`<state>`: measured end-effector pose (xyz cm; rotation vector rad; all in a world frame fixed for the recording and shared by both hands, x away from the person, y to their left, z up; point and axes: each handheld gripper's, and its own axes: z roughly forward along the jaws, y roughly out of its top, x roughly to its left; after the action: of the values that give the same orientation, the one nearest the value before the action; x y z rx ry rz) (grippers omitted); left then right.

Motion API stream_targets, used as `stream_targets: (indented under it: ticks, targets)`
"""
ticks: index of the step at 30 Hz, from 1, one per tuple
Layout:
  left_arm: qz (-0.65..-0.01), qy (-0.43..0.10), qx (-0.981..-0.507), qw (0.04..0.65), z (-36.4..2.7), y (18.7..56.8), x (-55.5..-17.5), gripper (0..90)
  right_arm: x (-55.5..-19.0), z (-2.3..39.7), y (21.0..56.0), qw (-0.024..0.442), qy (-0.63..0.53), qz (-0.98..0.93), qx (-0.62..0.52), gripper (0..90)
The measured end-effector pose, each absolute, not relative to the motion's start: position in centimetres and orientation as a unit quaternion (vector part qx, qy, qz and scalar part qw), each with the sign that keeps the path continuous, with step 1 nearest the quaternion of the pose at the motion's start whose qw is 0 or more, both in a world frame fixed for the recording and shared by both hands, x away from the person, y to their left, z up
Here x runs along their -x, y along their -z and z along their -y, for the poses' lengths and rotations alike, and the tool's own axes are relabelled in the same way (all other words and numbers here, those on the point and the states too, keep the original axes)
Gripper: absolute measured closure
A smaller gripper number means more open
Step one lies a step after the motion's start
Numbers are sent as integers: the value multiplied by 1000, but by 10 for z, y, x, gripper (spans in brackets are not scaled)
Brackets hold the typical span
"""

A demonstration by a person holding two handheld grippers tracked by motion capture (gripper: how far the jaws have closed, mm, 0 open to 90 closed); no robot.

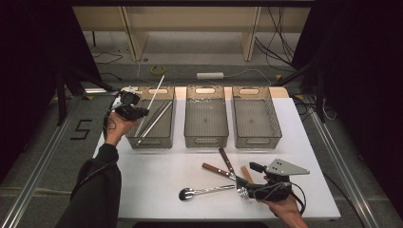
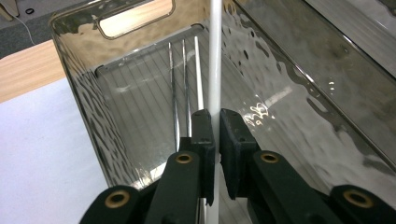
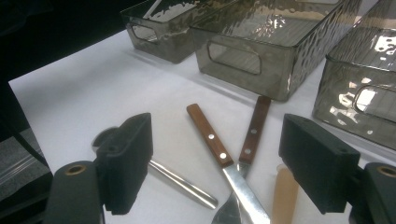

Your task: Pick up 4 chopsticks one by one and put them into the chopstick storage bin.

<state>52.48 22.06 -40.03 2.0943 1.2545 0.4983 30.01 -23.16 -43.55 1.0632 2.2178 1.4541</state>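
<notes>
The left gripper (image 2: 216, 123) has its fingers clamped on a white chopstick (image 2: 215, 56) over the far-left bin (image 1: 167, 137), which holds more chopsticks. Right gripper (image 3: 219, 163) gapes above knives (image 3: 210, 140) and spoon (image 1: 199, 192) near the worktop's near edge, yet unsorted.

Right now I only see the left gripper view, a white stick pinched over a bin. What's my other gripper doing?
Observer: The right gripper is open, right by two knives with wooden handles.
Operator: Anything else lying there?
Observer: A metal spoon, beside the knives on the table.
Operator: Which bin am I over?
Observer: The leftmost bin of three; the middle bin and the right bin look empty.
</notes>
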Motion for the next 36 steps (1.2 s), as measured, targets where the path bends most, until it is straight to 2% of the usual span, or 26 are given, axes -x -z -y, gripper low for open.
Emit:
stream_targets:
  ticks: [36]
  targets:
    - [-505,-158,-799,285,-207,428,-525,826,-300,232,435,142,-504,-768,-368,270]
